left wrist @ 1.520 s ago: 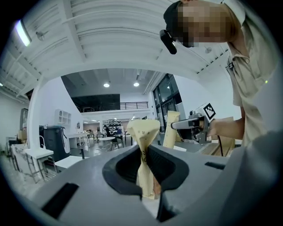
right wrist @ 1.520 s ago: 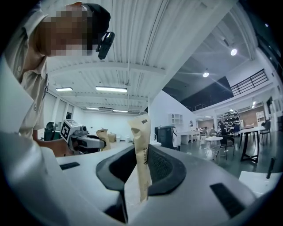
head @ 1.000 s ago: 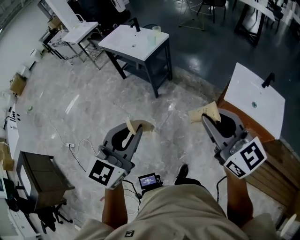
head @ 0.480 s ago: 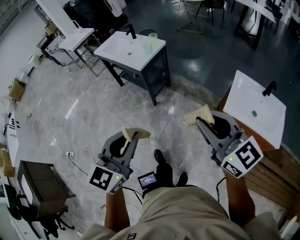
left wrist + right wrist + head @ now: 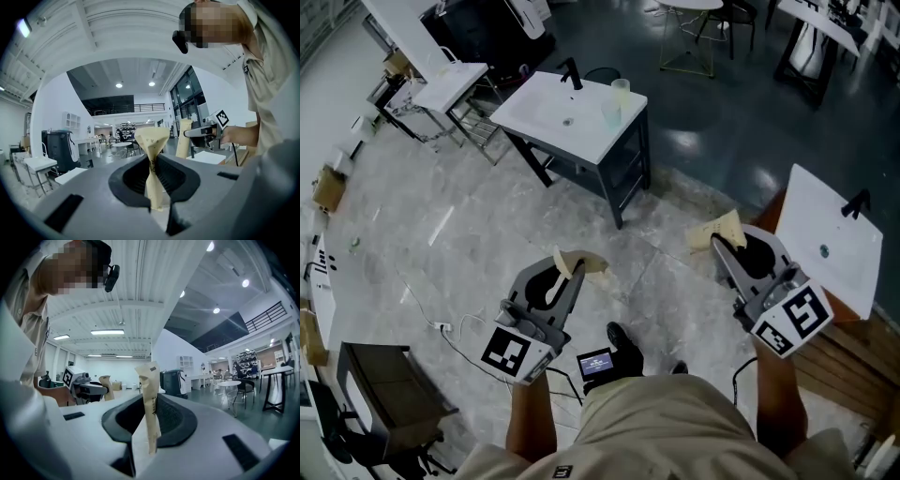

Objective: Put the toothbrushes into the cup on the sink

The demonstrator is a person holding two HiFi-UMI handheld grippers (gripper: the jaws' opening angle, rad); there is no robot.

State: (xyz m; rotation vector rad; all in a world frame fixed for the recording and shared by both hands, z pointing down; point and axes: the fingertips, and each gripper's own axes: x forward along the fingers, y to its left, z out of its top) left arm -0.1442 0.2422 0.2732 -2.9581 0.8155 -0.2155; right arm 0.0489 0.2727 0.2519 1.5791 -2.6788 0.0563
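Note:
A white sink (image 5: 553,117) on a dark frame stands far ahead on the floor, with a black tap and a pale cup (image 5: 612,112) at its right end. My left gripper (image 5: 566,274) is shut on a beige paper-wrapped toothbrush (image 5: 580,262), which stands up between the jaws in the left gripper view (image 5: 153,159). A second wrapped toothbrush (image 5: 716,231) is pinched in my right gripper (image 5: 718,246), upright in the right gripper view (image 5: 150,404). Both grippers are held at waist height, well short of the sink.
Another white sink (image 5: 834,244) on a wooden cabinet stands close at the right. A dark cart (image 5: 384,389) sits at the lower left, and a cable (image 5: 441,314) trails over the marble floor. Tables and chairs stand at the back.
The person has stepped forward, one shoe now showing below. The far sink has slid lower in the head view. Both grippers keep their wrapped toothbrushes.

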